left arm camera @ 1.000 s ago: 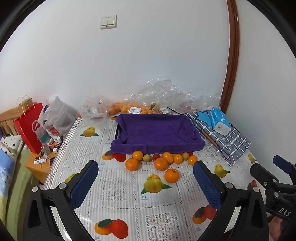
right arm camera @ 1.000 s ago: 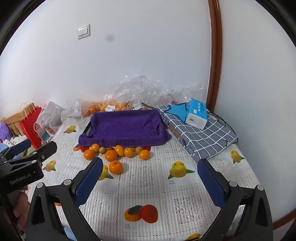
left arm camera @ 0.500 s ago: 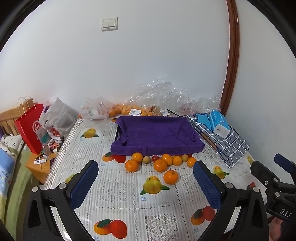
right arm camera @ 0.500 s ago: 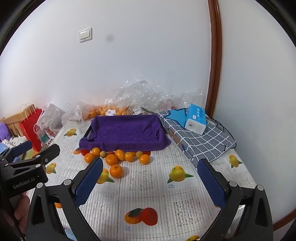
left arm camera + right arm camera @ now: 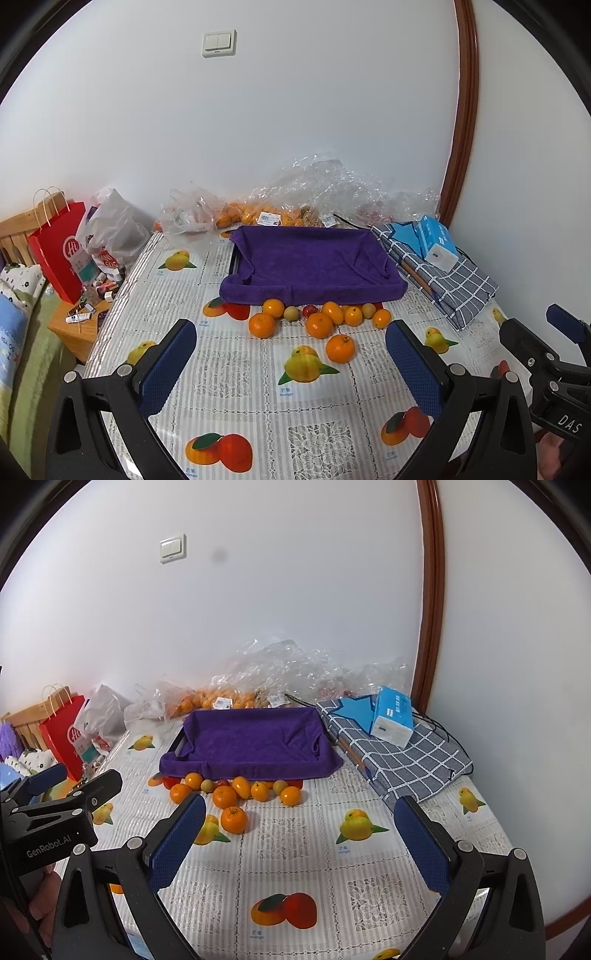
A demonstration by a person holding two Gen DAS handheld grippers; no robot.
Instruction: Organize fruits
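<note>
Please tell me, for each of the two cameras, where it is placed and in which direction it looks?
Left wrist: on the left gripper, looking forward over the table at the fruits and purple tray; own open fingers show, right gripper at the right edge.
Right wrist: on the right gripper, same direction; own open fingers show, left gripper at the left edge.
Shared: fruits, tray, tissue box, wall.

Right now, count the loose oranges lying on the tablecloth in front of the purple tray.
7. Six oranges crowd the purple tray's front edge; one orange sits alone, nearer the camera. More may hide behind them.
</note>
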